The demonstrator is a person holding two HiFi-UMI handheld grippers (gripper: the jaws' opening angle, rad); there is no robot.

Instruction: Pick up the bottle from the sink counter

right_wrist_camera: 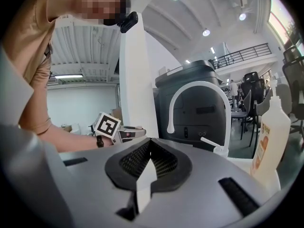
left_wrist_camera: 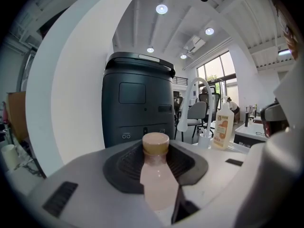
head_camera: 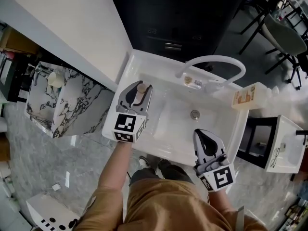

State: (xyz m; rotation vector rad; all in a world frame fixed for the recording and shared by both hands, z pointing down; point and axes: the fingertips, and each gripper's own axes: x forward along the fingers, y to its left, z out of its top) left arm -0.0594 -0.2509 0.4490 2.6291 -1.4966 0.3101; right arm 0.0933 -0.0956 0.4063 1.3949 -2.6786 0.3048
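The left gripper (head_camera: 136,96) is clamped on the bottle (left_wrist_camera: 156,184). Its dark ribbed pads (left_wrist_camera: 126,167) press the pale pink body from both sides, and the tan cap (left_wrist_camera: 156,144) stands clear above them. The jaws stay fairly wide because the bottle fills the gap. From above, gripper and bottle sit over the left rim of the sink (head_camera: 126,76); I cannot tell whether the bottle's base is off the counter.

Straight ahead of that gripper is a dark cabinet (left_wrist_camera: 137,99). Ahead and to its right the white arched faucet (left_wrist_camera: 197,103) rises, and just beyond that stands a soap bottle with an orange label (left_wrist_camera: 223,127).

The right gripper (head_camera: 202,134) is closed with nothing in it, its pads meeting along one seam. It hangs over the front rim of the sink, with the drain (head_camera: 195,113) just ahead of its tips. The left gripper's marker cube (right_wrist_camera: 107,125) is off to its left, the faucet ahead, and the soap bottle close on its right.
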